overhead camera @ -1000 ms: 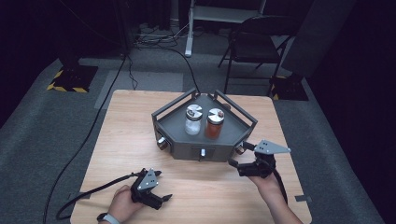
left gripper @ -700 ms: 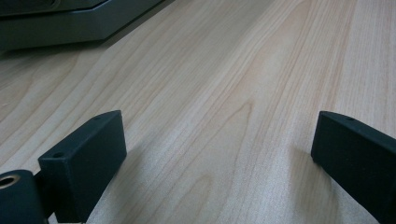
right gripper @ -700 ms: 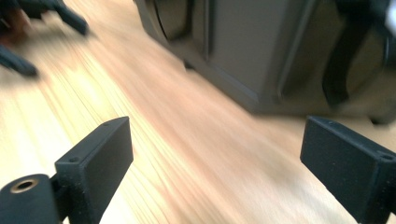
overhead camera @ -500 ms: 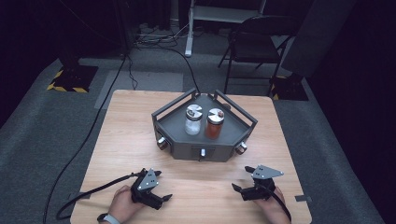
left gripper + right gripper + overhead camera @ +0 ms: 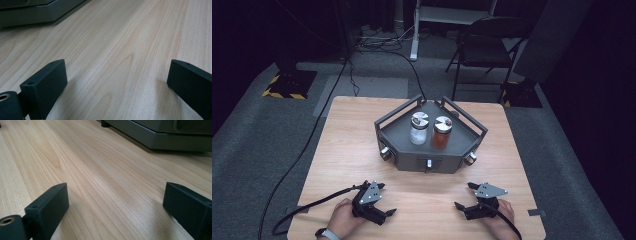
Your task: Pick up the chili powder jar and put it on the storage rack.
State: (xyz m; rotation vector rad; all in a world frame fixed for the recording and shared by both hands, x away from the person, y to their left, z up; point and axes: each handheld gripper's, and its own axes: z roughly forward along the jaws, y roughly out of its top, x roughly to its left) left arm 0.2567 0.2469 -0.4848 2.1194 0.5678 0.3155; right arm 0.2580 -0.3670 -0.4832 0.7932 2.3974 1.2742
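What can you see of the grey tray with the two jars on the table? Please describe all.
The grey tray is a dark, angular stand, metal or plastic by its look, with thin rails around a flat deck. Round knobs sit on its front corners and a small one on the front face. It stands level at the middle of the wooden table. A clear jar and an orange-filled jar stand upright on it, side by side.

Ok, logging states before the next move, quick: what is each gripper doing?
Left gripper: open, holding nothing.
Right gripper: open, nothing between its jaws, which have just been opening.
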